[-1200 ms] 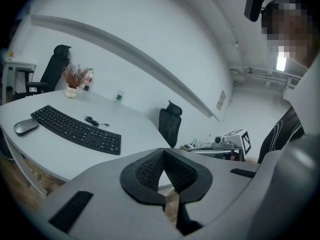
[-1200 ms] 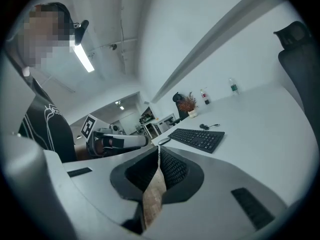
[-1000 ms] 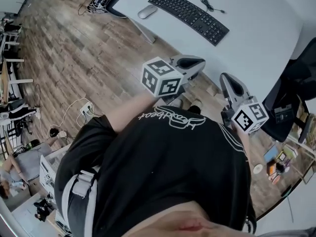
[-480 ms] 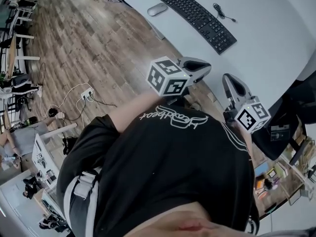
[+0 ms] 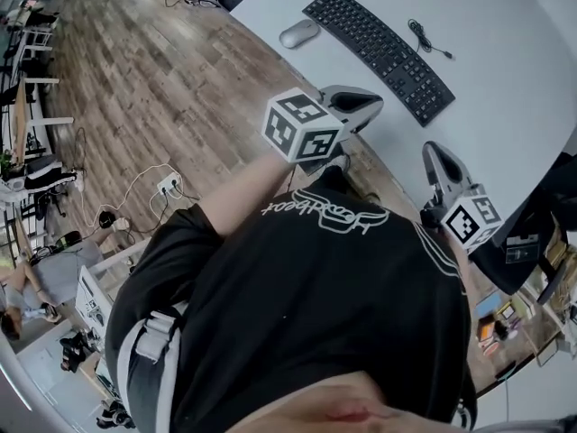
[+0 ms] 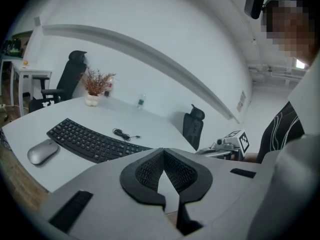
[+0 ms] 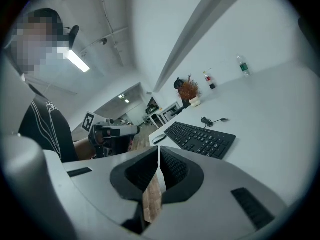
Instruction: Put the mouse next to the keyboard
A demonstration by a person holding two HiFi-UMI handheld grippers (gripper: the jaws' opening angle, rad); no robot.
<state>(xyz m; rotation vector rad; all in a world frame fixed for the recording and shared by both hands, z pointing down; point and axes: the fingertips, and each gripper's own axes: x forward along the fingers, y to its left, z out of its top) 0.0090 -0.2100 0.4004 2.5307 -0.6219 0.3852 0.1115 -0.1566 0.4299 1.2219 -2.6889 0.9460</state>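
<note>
A silver mouse [image 5: 299, 33] lies on the white table [image 5: 505, 52], just off the left end of the black keyboard [image 5: 379, 52]. In the left gripper view the mouse [image 6: 42, 151] sits to the left of the keyboard [image 6: 92, 141]. My left gripper [image 5: 363, 106] is shut and empty, held in the air short of the table's near edge. My right gripper [image 5: 435, 158] hangs to its right, also shut with nothing in it. Both the mouse [image 7: 159, 138] and the keyboard [image 7: 200, 138] show beyond the right gripper's jaws.
A coiled cable [image 6: 125, 134] lies behind the keyboard. A potted dried plant [image 6: 96, 86] and a bottle [image 6: 141, 101] stand at the table's far side, with office chairs [image 6: 192, 126] beyond. Wooden floor [image 5: 162, 88] with cables and a power strip [image 5: 167, 186] lies to the left.
The table, mouse and keyboard have slid lower and to the right in the head view, so they are closer. Both grippers stay shut and keep their places in front of the body.
</note>
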